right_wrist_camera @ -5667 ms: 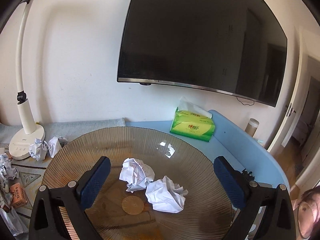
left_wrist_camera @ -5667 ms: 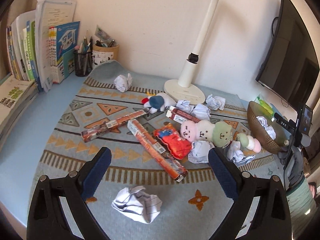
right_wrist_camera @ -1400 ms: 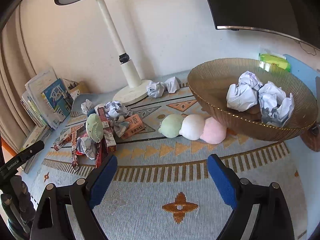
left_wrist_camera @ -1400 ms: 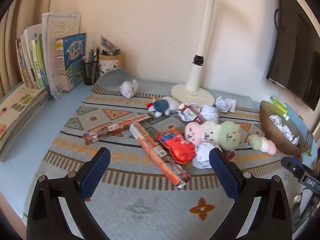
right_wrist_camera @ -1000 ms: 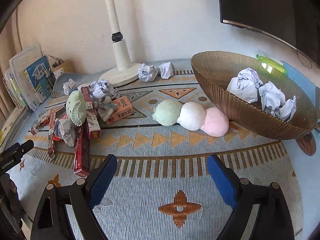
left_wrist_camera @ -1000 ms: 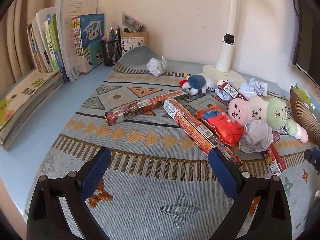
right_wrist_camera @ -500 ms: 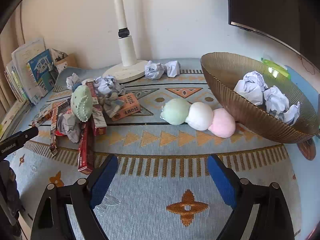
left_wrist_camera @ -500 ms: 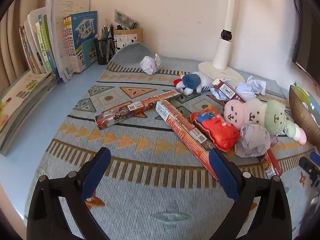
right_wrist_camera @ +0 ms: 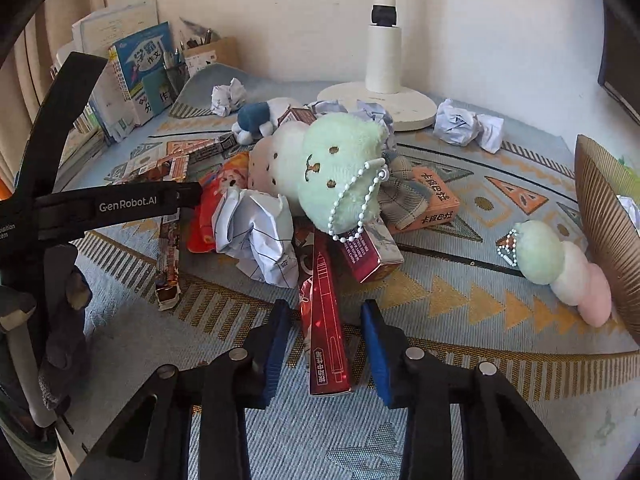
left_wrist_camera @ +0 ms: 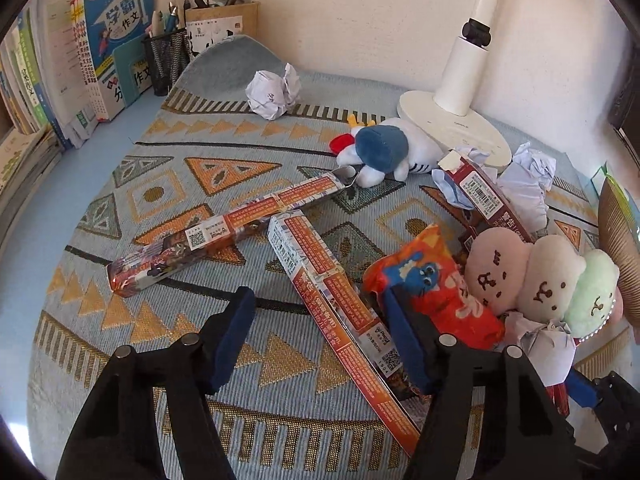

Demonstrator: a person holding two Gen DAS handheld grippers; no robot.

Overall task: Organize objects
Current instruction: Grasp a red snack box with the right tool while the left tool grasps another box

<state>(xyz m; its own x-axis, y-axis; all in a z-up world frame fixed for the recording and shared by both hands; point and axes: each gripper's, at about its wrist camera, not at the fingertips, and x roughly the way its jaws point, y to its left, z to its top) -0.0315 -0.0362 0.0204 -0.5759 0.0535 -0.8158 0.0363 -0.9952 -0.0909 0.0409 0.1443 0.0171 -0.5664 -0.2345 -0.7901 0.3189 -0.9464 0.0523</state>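
Currently: right claw (right_wrist_camera: 325, 350) partly open, straddling near end of dark red pen box (right_wrist_camera: 326, 324), pads not touching | left claw (left_wrist_camera: 320, 338) wide open astride long orange box (left_wrist_camera: 328, 292) | both boxes flat on patterned mat (left_wrist_camera: 168, 184).

You're facing a plain cream wall (left_wrist_camera: 360, 8) with daylight falling across it. Your light blue worktop (left_wrist_camera: 36, 184) is covered by a patterned woven mat (left_wrist_camera: 168, 184) in grey-blue with orange triangles. A white desk lamp (right_wrist_camera: 384, 80) stands at the back near the wall. On your left, books (left_wrist_camera: 108, 40) stand upright beside a mesh pen holder (left_wrist_camera: 166, 58). A dark screen's edge (right_wrist_camera: 620, 84) shows at the far right.
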